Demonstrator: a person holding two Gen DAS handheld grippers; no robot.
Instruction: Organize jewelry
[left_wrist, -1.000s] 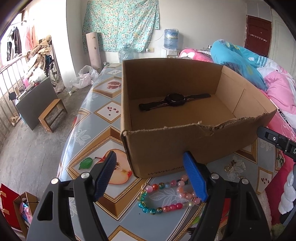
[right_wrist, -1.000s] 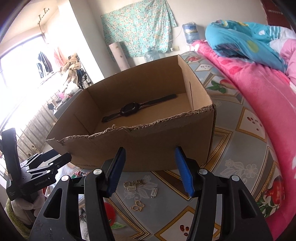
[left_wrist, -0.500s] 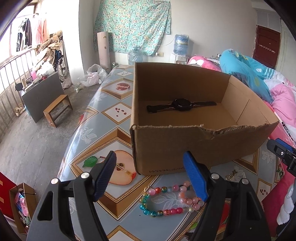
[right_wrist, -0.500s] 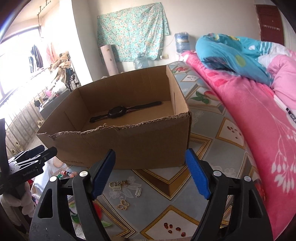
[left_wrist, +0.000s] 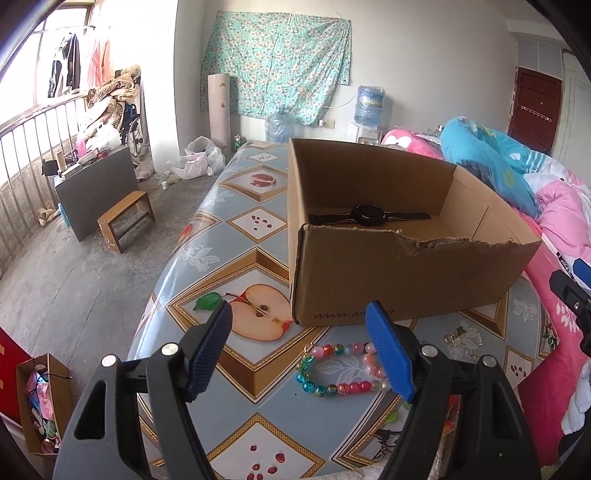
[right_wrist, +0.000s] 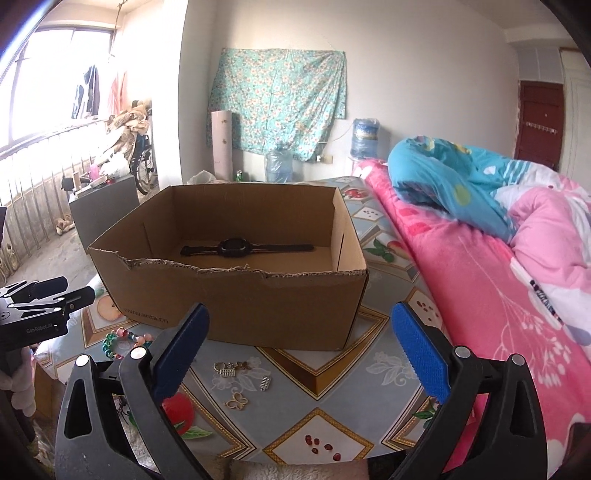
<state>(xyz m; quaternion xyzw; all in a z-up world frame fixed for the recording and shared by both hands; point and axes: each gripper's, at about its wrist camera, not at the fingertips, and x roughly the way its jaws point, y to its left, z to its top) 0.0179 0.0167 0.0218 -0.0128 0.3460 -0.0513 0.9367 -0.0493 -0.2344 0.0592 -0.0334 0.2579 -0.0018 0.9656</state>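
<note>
Clearly, from the left wrist view, the pick-up stage is in hand: the left claw (left_wrist: 299, 347) stands open and empty above the surface (left_wrist: 236, 225), its blue pads on either side of the near stretch in front of the cardboard box (left_wrist: 406, 280). A beaded bracelet (left_wrist: 341, 369) lies on the surface just near of the box's front wall, partly behind the right-hand pad and not touched by it. Further right, small metal charms (left_wrist: 461, 336) lie loose near the box's near right corner. Inside the box, a black watch (left_wrist: 369, 216) lies flat on the floor toward the far wall; nothing else shows in there. My judgement is that the next move for this claw is to descend over the bracelet, straddle a run of beads and close gently, since round beads may roll out of a hard pinch.

Next, from the right wrist view, the right claw (right_wrist: 301, 354) is empty, its jaws opening wide with nothing between them. It hovers on the near side of the box, over a cluster of charms (right_wrist: 231, 369), a small ridged bead (right_wrist: 265, 383) and a gold butterfly (right_wrist: 238, 400). These are flat and tiny, so a grasp probably calls for a steep, low approach. The watch appears again as the only item in the box, and the bracelet sits to the left by the left claw's body.
</note>
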